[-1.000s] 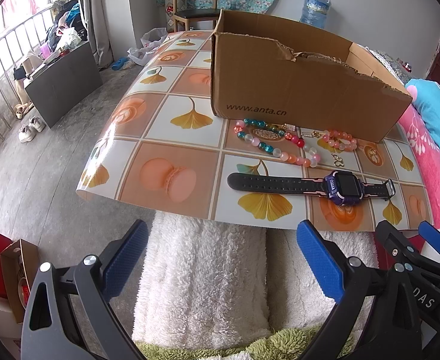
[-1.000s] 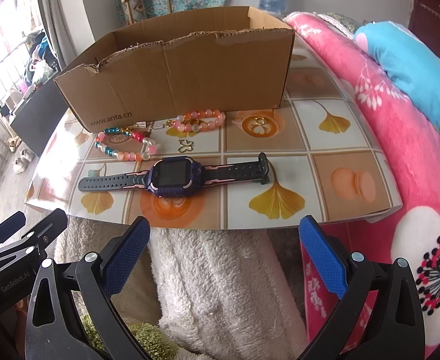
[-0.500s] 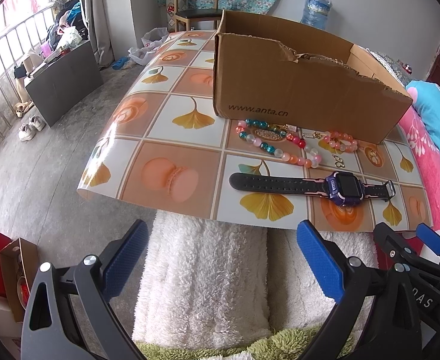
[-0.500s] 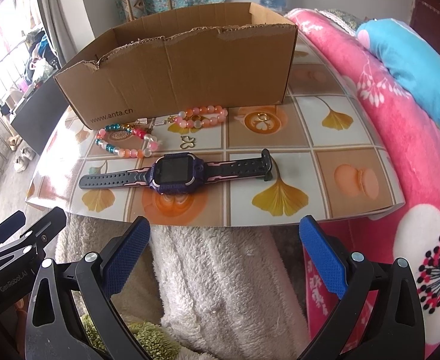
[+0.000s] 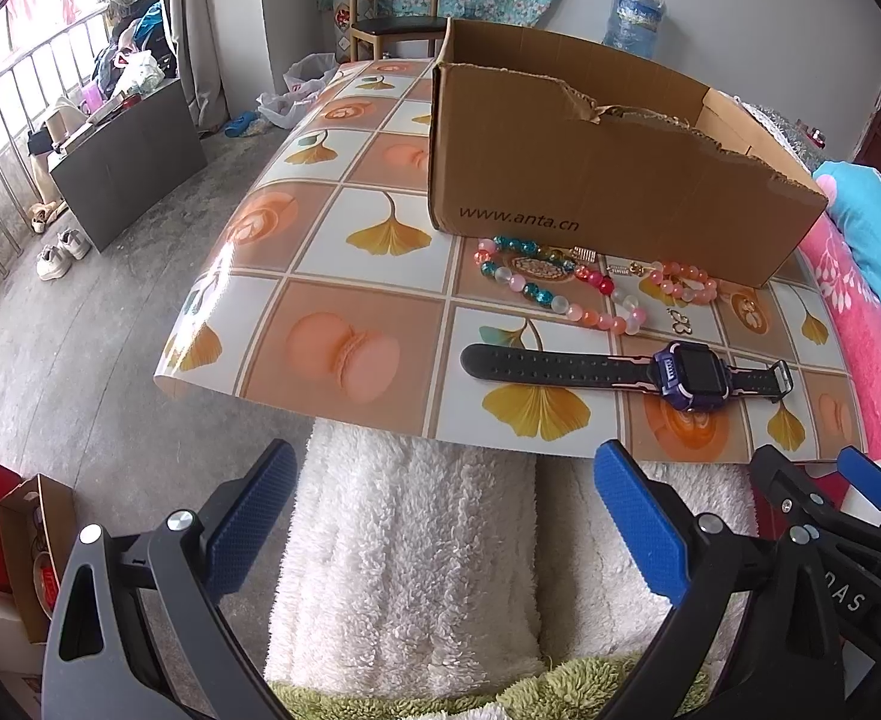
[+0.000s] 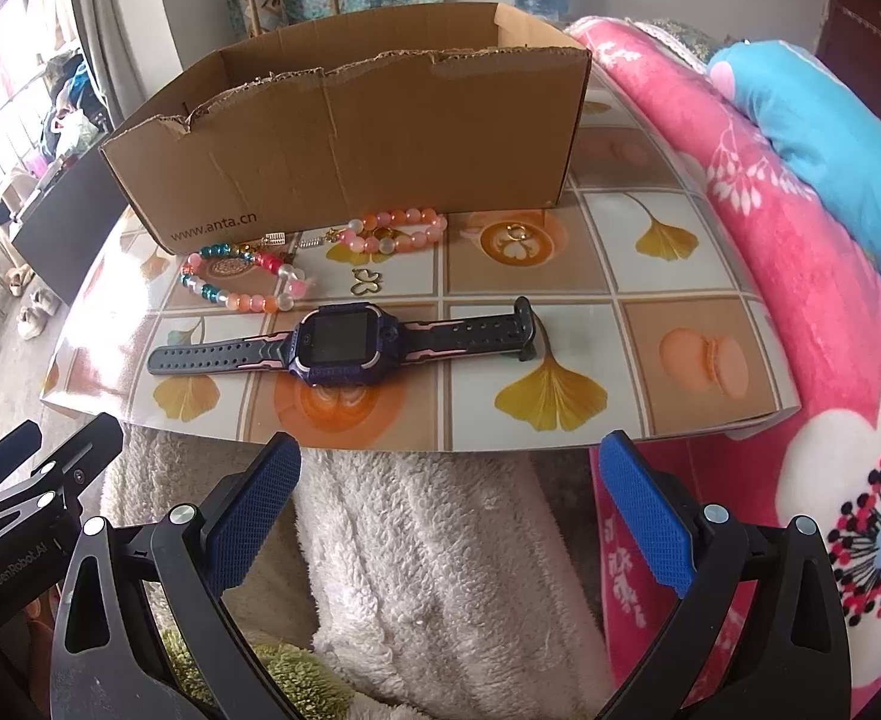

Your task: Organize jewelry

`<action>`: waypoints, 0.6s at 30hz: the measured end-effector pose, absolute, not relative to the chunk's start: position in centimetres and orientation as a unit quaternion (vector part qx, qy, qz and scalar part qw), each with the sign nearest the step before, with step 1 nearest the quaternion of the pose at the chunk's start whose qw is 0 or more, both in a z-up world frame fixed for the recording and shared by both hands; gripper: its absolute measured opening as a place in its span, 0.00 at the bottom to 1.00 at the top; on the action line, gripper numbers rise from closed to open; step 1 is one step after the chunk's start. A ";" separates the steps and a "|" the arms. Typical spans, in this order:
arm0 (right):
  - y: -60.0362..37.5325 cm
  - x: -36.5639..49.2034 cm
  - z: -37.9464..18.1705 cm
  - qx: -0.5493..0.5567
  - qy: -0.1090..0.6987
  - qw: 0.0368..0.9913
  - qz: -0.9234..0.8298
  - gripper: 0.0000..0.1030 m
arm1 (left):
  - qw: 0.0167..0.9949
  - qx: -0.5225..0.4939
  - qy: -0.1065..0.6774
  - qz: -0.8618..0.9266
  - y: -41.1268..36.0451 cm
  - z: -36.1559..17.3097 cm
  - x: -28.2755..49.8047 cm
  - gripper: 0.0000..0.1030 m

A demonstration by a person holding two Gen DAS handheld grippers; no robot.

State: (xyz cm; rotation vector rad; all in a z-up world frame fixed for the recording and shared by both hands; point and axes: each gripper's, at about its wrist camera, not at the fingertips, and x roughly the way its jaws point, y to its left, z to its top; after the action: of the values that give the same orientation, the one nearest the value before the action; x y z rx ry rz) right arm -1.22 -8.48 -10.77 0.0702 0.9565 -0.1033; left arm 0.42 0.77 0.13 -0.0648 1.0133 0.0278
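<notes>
The watch (image 6: 341, 345) lies flat near the table's (image 6: 650, 276) front edge, bead bracelets (image 6: 242, 279) behind it by the box (image 6: 344, 138). Its strap looks bendy, so I think I should grab the hard middle. Both my jaws are wide open and hold nothing.

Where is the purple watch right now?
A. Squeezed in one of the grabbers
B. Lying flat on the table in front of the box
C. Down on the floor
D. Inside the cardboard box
B. The purple watch lies flat with its strap stretched out on the table, nearer the camera than the cardboard box and the beads, and neither gripper touches it.
</notes>
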 end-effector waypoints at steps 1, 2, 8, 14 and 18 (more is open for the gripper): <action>-8.5 -1.2 -10.8 0.032 0.460 0.886 -0.051 0.93 | 0.874 -0.031 0.485 0.014 0.7 0.1 0.4 0.95; -8.5 -1.2 -10.8 0.030 0.460 0.886 -0.052 0.93 | 0.874 -0.031 0.485 0.014 0.7 0.1 0.4 0.95; -8.5 -1.0 -10.8 0.025 0.461 0.885 -0.055 0.93 | 0.874 -0.031 0.486 0.014 0.7 0.1 0.4 0.95; -8.6 -0.7 -10.6 0.019 0.460 0.886 -0.060 0.93 | 0.874 -0.031 0.484 0.015 0.7 0.1 0.5 0.95; -8.7 -0.3 -10.5 0.016 0.460 0.886 -0.061 0.93 | 0.874 -0.032 0.484 0.017 0.8 0.1 0.7 0.95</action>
State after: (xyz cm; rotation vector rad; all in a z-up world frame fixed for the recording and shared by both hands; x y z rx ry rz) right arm -0.33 -8.69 -10.50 0.0342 0.9564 -0.1275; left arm 0.69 0.84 0.09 -0.0674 1.0114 0.0347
